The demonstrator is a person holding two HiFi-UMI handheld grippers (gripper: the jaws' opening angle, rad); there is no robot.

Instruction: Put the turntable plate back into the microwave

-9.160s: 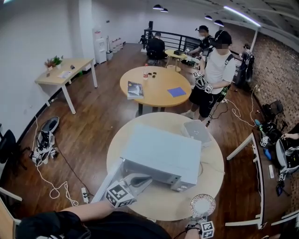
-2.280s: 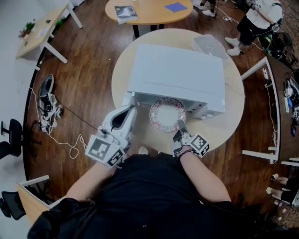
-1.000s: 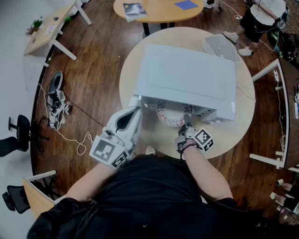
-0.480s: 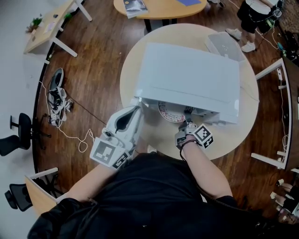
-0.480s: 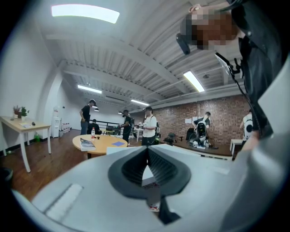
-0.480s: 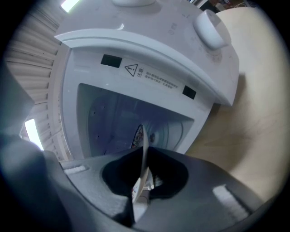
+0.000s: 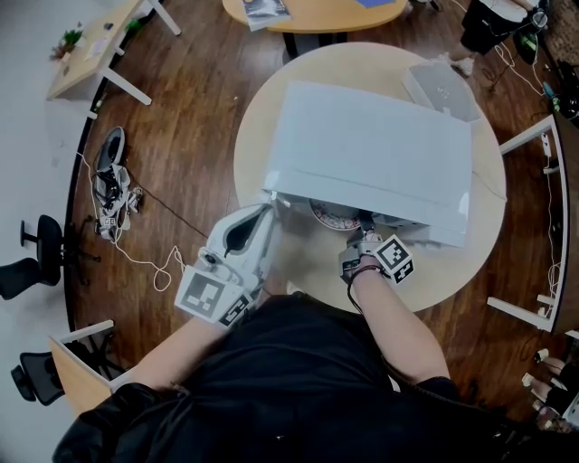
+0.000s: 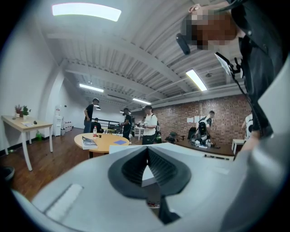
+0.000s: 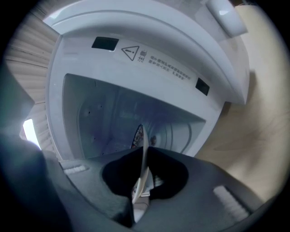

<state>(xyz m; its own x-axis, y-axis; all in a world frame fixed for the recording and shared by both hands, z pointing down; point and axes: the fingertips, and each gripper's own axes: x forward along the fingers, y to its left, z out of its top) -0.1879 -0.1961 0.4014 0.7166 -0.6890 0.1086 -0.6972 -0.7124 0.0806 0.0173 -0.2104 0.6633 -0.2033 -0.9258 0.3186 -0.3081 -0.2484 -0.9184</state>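
Note:
The white microwave (image 7: pixel 371 149) stands on a round wooden table (image 7: pixel 298 262), its opening facing me. My right gripper (image 7: pixel 360 237) is shut on the near rim of the patterned turntable plate (image 7: pixel 335 215). Most of the plate is hidden under the microwave's top. In the right gripper view the plate (image 9: pixel 137 136) stands edge-on between the pads of the right gripper (image 9: pixel 144 158) and reaches into the cavity of the microwave (image 9: pixel 149 54). My left gripper (image 7: pixel 262 212) rests at the microwave's front left corner. The jaws of the left gripper (image 8: pixel 147 152) meet at the tips.
A clear plastic container (image 7: pixel 441 89) sits on the table behind the microwave at the right. Another round table (image 7: pixel 317 11) stands beyond. Cables and shoes (image 7: pixel 113 181) lie on the wooden floor at the left. Several people (image 8: pixel 148 124) stand far back.
My right gripper has carried the plate further into the microwave, so less of the plate shows below the top edge. The left gripper has stayed put.

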